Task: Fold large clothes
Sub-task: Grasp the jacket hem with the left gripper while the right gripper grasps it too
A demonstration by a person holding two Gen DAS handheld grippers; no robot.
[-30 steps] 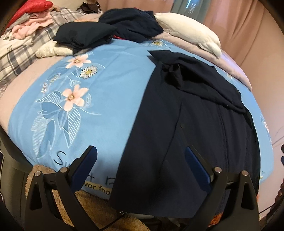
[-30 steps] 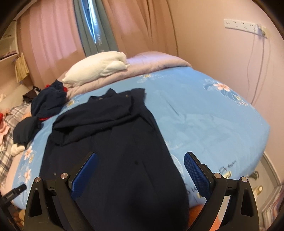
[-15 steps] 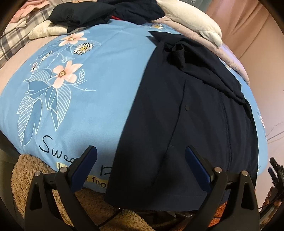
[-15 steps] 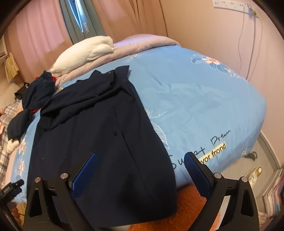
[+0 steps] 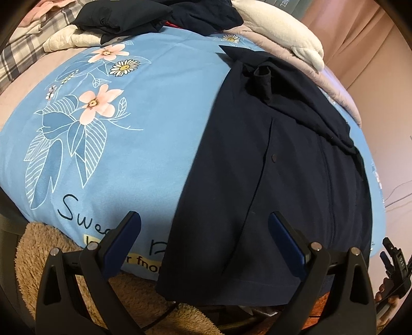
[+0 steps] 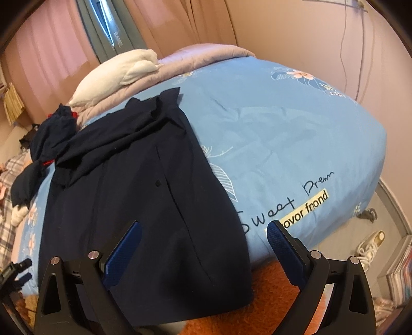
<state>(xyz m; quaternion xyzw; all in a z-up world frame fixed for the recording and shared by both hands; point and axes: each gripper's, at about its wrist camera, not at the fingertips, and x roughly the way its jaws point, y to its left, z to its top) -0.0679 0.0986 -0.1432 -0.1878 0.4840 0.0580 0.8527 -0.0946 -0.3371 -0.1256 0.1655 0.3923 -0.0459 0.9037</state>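
A large dark navy shirt [image 5: 278, 165] lies flat on the blue flowered bedspread [image 5: 123, 144], its sleeves folded across the chest and its hem hanging over the near bed edge. The same navy shirt [image 6: 128, 195] fills the left half of the right wrist view. My left gripper [image 5: 204, 232] is open just above the hem's left corner, holding nothing. My right gripper [image 6: 203, 239] is open over the hem's right corner, also holding nothing. The right gripper's body shows at the lower right edge of the left wrist view.
Folded dark clothes [image 5: 123, 15] and a plaid cloth [image 5: 15, 54] lie at the far left of the bed. A white pillow [image 6: 116, 74] rests on a lilac quilt [image 6: 206, 54]. A fuzzy brown blanket [image 5: 64, 260] hangs below the bed edge. Shoes [image 6: 370, 244] sit on the floor.
Both grippers have dropped lower and closer to the near bed edge and the shirt's hem. The shirt itself has not moved. Both stay open.
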